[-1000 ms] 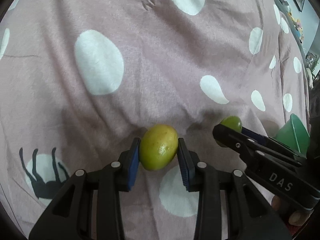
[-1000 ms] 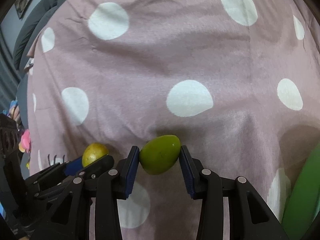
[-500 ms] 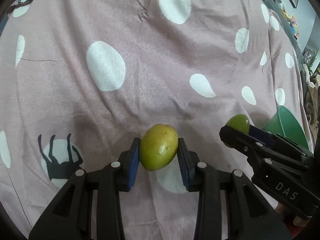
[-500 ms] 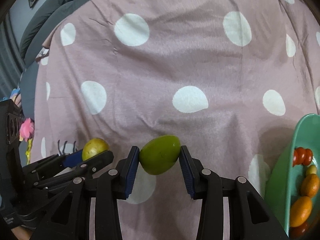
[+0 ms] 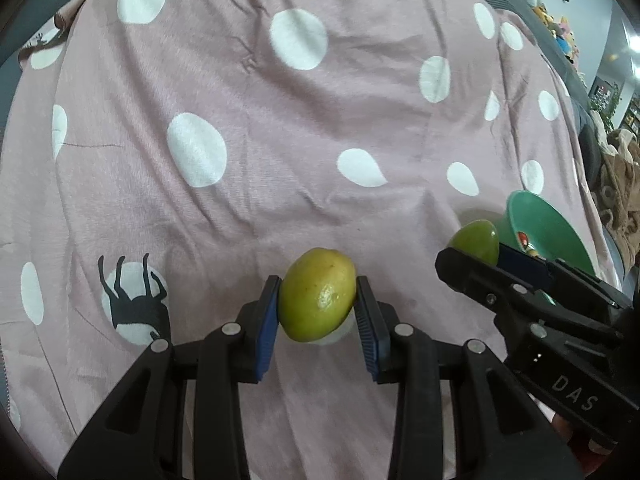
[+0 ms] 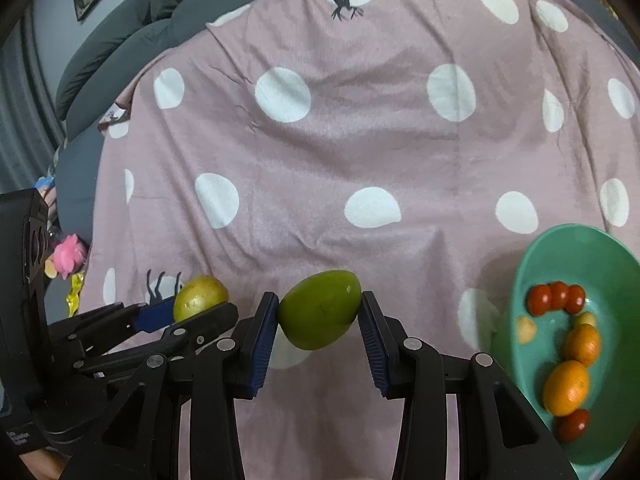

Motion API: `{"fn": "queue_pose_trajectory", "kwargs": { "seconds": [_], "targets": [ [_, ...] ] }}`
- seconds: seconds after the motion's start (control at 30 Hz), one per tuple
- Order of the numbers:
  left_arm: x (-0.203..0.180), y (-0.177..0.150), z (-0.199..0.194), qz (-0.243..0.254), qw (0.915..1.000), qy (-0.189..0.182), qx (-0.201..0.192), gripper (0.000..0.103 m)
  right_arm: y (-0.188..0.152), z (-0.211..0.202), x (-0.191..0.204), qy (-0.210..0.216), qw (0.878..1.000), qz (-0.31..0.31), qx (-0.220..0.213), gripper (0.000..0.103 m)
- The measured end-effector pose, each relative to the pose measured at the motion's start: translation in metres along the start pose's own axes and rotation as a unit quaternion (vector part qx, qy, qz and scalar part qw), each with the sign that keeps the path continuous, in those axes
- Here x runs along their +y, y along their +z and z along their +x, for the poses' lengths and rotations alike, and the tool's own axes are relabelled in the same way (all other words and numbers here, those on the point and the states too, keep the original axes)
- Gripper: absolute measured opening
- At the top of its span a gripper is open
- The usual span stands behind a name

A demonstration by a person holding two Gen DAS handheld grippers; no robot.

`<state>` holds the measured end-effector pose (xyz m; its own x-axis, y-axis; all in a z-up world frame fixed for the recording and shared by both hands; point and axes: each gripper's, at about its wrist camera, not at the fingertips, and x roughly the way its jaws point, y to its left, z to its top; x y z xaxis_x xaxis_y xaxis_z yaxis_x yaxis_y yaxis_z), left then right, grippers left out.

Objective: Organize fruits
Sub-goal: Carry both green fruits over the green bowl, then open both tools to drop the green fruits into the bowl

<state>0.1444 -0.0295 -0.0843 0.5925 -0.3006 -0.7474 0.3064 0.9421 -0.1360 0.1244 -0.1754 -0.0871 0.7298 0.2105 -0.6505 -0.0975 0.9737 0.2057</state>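
Both grippers have lifted higher off the pink spotted blanket (image 6: pixel 360 152) than a second ago, and the green bowl (image 6: pixel 532 272) now shows its fruit. The left gripper (image 5: pixel 318 308) clamps a yellow-green fruit (image 5: pixel 316 300); the right gripper (image 6: pixel 320 312) squeezes a green fruit (image 6: pixel 320 310) left of the bowl. "DAS" reads on the right gripper's side. In the bowl: four red tomatoes, two oranges, two pale pieces.

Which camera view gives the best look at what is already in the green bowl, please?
The right wrist view: the green bowl shows its fruit inside. The left wrist view catches only its rim, partly behind the right claw.
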Motion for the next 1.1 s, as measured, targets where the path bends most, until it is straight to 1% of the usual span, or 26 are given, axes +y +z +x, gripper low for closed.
{"fn": "queue_pose_trajectory", "kwargs": {
  "seconds": [0.17,0.23,0.3,0.43,0.53,0.6,0.7,0.8,0.9,1.1],
  "targets": [
    [-0.022,-0.001,-0.013,0.023,0.9997,-0.009,0.0,0.036,-0.004,-0.029,-0.01,-0.007,1.0,0.006,-0.02,0.043],
    [-0.038,0.002,-0.014,0.037,0.9991,-0.022,0.0,0.036,-0.004,-0.039,-0.018,-0.015,0.999,0.013,-0.027,0.043],
    [-0.06,0.007,-0.016,0.057,0.9976,-0.04,-0.003,0.036,-0.004,-0.053,-0.03,-0.033,0.999,0.019,-0.036,0.043],
    [-0.101,0.019,-0.011,0.084,0.9945,-0.062,-0.012,0.036,-0.002,-0.082,-0.062,-0.079,0.995,0.036,-0.054,0.043],
    [-0.136,0.026,0.0,0.103,0.991,-0.086,-0.007,0.036,-0.002,-0.1,-0.087,-0.111,0.991,0.049,-0.062,0.043],
    [-0.155,0.028,0.008,0.116,0.9888,-0.093,-0.002,0.036,-0.003,-0.108,-0.104,-0.128,0.988,0.058,-0.062,0.043],
    [-0.182,0.031,0.027,0.13,0.9857,-0.106,0.016,0.036,-0.004,-0.11,-0.128,-0.147,0.985,0.073,-0.051,0.043],
    [-0.197,0.032,0.043,0.14,0.9842,-0.104,0.031,0.036,-0.008,-0.105,-0.146,-0.159,0.983,0.086,-0.036,0.043],
    [-0.205,0.031,0.053,0.148,0.9829,-0.101,0.042,0.036,-0.012,-0.1,-0.158,-0.163,0.982,0.092,-0.026,0.043],
    [-0.209,0.027,0.068,0.157,0.9814,-0.088,0.068,0.036,-0.016,-0.094,-0.165,-0.164,0.982,0.092,-0.013,0.043]
  ]
}}
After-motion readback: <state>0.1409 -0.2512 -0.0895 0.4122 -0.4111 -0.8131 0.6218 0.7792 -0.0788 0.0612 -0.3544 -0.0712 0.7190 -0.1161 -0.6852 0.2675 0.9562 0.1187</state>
